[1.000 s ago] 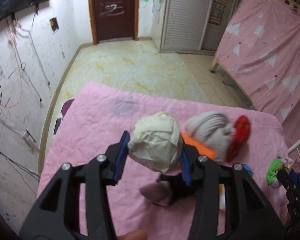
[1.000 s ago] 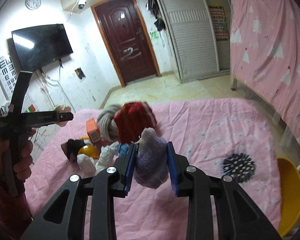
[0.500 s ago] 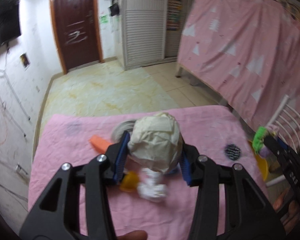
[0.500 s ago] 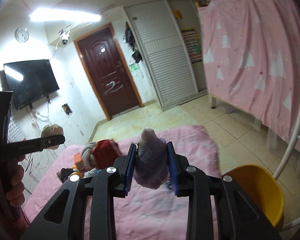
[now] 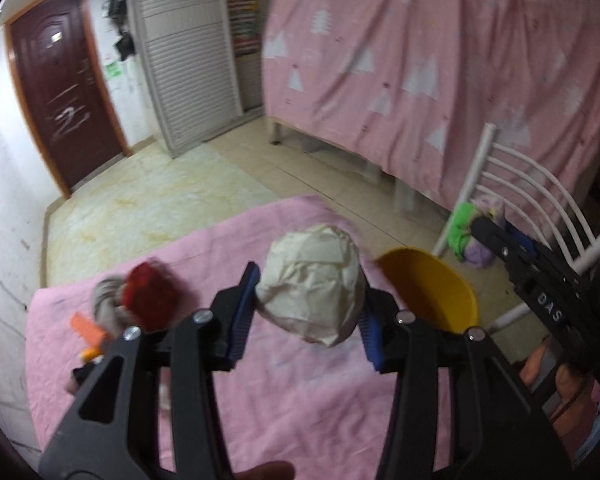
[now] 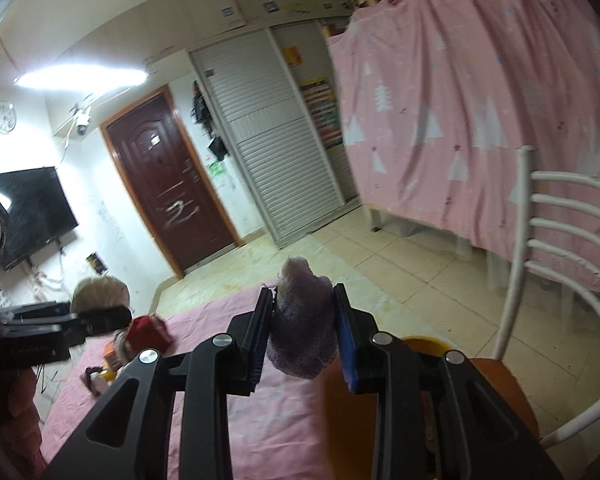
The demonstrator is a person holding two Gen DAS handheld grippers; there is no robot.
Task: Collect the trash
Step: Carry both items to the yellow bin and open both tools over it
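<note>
My left gripper (image 5: 306, 300) is shut on a cream crumpled paper ball (image 5: 312, 280), held above the pink-covered table (image 5: 300, 400). A yellow bin (image 5: 432, 292) stands just right of the table edge, close to the ball. My right gripper (image 6: 304, 332) is shut on a purple crumpled wad (image 6: 302, 332), held above the bin's rim (image 6: 424, 340). The right gripper also shows in the left wrist view (image 5: 476, 236), with green and purple in its tip. The left gripper and its ball also show in the right wrist view (image 6: 100, 296).
A pile of loose items lies at the table's left: a red and grey wad (image 5: 140, 300), an orange piece (image 5: 86, 326). A white chair (image 5: 532, 208) stands by the bin. A pink curtain (image 5: 440, 60) hangs behind; tiled floor and a door (image 5: 60, 88) lie beyond.
Both grippers swung right, away from the pile of items and toward the yellow bin, each still holding its wad. The bin and chair came into view.
</note>
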